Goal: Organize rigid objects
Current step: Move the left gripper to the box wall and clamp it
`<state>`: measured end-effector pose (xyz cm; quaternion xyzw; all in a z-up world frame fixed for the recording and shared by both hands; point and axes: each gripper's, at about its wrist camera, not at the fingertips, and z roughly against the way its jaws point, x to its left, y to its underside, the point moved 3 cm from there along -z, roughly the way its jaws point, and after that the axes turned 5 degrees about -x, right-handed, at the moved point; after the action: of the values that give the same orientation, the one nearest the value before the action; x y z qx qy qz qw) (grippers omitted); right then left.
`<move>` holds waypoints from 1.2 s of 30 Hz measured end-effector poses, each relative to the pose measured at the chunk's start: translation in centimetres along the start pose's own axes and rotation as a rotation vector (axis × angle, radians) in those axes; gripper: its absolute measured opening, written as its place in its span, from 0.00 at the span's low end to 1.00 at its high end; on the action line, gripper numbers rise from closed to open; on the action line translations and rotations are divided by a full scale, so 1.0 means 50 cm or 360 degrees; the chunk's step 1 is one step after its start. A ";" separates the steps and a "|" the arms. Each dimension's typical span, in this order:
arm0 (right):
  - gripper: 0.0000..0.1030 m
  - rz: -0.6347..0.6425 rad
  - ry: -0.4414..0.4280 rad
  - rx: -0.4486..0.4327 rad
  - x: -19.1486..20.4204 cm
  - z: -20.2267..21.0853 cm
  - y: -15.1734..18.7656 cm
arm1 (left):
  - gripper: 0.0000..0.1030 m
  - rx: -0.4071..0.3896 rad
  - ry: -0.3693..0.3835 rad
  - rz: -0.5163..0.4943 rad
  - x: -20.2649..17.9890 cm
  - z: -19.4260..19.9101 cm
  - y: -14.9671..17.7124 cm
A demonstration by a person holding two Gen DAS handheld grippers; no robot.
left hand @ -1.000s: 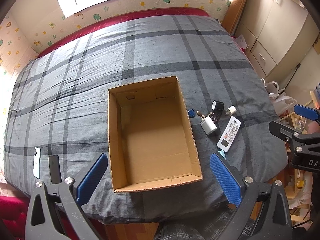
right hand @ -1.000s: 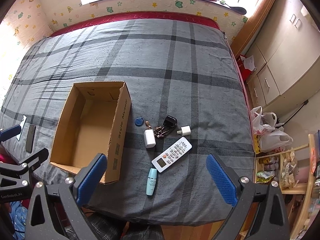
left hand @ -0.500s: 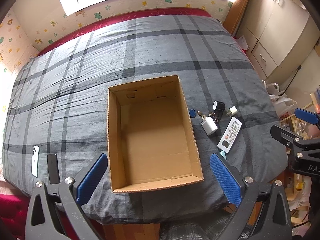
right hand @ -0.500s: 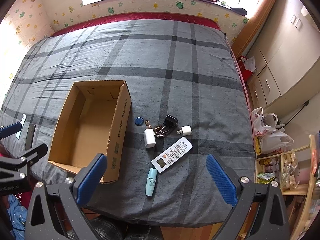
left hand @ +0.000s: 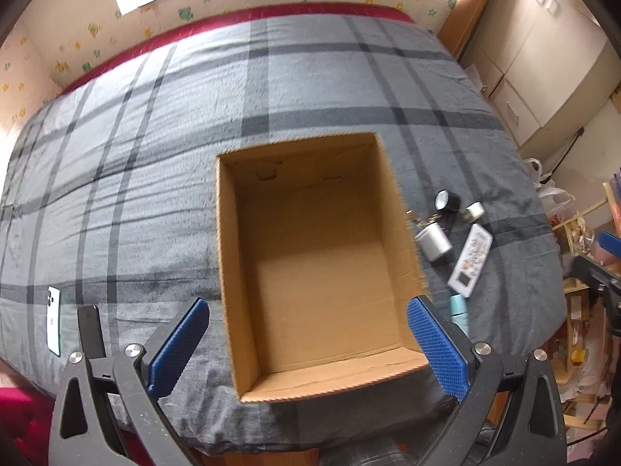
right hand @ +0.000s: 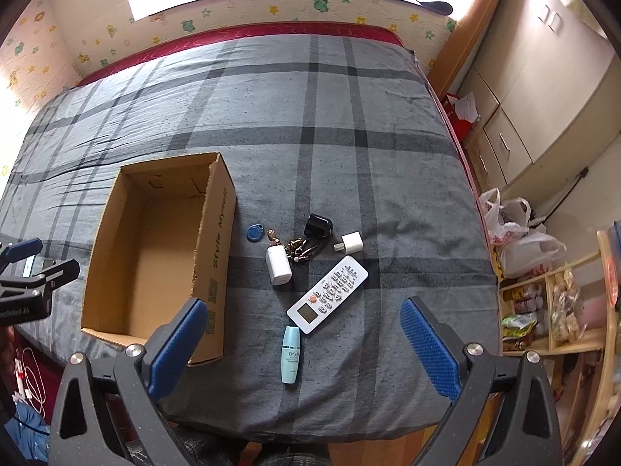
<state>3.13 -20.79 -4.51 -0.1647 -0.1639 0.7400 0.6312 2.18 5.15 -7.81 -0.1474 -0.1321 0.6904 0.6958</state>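
Your left claw [left hand: 306,343] hangs with its blue-padded fingers [left hand: 178,347] spread wide, gripping nothing. Your right claw [right hand: 304,347] is likewise wide apart and empty, and from it the left one shows at the far left edge

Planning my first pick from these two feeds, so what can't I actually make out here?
- Blue key fob: in the left wrist view, hidden behind the cardboard box wall.
- Key bunch: too small to count keys.
- Small blue bottle: left view, partly behind a finger; label print unreadable in the right view.
- Two phones: barely visible in the right view.
- Left view: motion-blurred.
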 end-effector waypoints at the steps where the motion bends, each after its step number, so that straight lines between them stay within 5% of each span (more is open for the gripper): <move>1: 0.98 -0.0007 -0.0002 0.0001 0.001 -0.006 0.004 | 1.00 0.0011 -0.0014 -0.0005 0.009 -0.013 0.001; 18: 0.98 -0.0006 0.0025 0.0174 0.017 -0.158 0.078 | 1.00 0.0184 -0.0144 -0.0022 0.113 -0.220 0.047; 27: 0.98 -0.0026 0.0044 0.0264 0.012 -0.205 0.112 | 0.98 0.0262 -0.0092 0.0001 0.121 -0.293 0.067; 31: 0.98 -0.0045 0.0056 0.0296 0.009 -0.223 0.124 | 0.74 0.0285 -0.0004 0.0032 0.116 -0.304 0.072; 33: 0.98 -0.0063 0.0062 0.0319 0.006 -0.236 0.132 | 0.48 0.0311 0.0001 0.0019 0.112 -0.311 0.077; 36: 0.98 -0.0108 0.0068 0.0355 0.000 -0.255 0.142 | 0.29 0.0309 -0.0054 -0.0041 0.106 -0.316 0.085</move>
<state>2.64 -21.41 -19.09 -0.1034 -0.0725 0.7283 0.6735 4.46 10.08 -24.14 -0.0660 -0.0782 0.6933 0.7133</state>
